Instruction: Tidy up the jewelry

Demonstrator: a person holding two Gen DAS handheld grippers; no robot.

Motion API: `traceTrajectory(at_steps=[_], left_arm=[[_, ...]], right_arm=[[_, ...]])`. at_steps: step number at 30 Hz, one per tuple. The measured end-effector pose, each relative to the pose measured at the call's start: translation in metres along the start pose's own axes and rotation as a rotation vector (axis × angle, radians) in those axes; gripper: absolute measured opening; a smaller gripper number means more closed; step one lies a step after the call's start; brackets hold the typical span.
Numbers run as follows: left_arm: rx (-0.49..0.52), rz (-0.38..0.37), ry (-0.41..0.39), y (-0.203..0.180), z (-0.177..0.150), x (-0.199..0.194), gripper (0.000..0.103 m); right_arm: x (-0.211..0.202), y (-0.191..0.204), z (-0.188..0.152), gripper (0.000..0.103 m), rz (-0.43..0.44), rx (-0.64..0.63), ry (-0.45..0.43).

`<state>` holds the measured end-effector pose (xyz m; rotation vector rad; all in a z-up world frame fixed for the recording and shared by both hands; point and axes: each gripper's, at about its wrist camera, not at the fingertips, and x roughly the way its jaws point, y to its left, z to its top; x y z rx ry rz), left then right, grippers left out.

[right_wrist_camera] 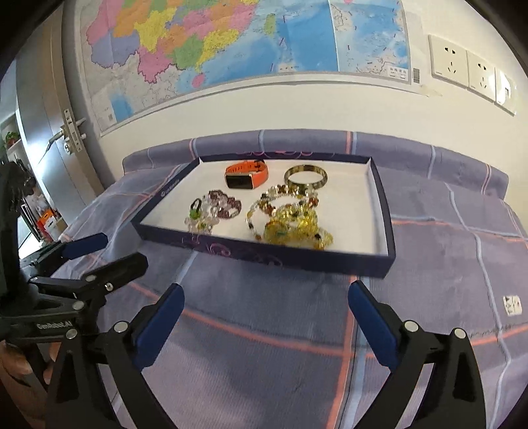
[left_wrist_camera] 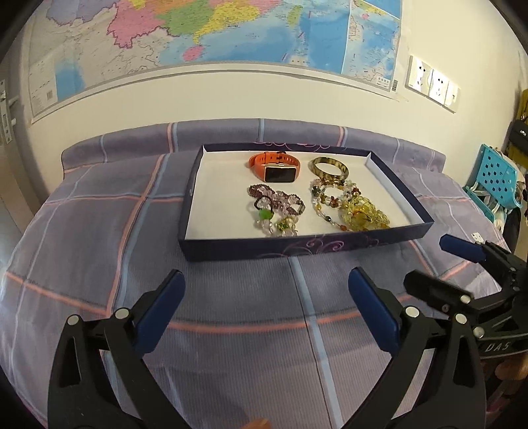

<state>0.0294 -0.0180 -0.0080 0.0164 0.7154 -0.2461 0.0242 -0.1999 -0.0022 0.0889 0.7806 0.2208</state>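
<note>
— Where both views begin, what's nearest?
— The left gripper [left_wrist_camera: 264,297] and right gripper [right_wrist_camera: 264,307], each with jaws spread wide and holding nothing, above the plaid bedspread [left_wrist_camera: 231,346].
— And the jewelry?
— Just beyond, in the dark blue tray [left_wrist_camera: 297,249] lying on the bed: purple bead bracelets [left_wrist_camera: 275,204] front left, yellow bead strands [left_wrist_camera: 353,206] front right — behind them the orange watch [left_wrist_camera: 275,166] and a mottled bangle [left_wrist_camera: 329,166].
— Farther back?
— A wall map [left_wrist_camera: 214,29] and wall sockets [left_wrist_camera: 432,82].
</note>
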Motion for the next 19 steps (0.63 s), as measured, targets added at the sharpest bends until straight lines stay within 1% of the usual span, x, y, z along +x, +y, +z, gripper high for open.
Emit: traceTrajectory(at_steps=[9, 14, 19], left_arm=[[0.002, 0.010, -0.006, -0.005, -0.012, -0.009, 0.097], [-0.015, 0.011, 0.018, -0.006, -0.017, -0.008, 0.097], [-0.024, -0.011, 0.058, -0.006, -0.021, -0.002, 0.097]], right_arm=[[-0.007, 0.005, -0.014, 0.096, 0.014, 0.019, 0.009], [-0.009, 0.007, -0.017, 0.096, 0.012, 0.016, 0.015], [-0.010, 0.004, -0.018, 0.096, 0.011, 0.022, 0.029]])
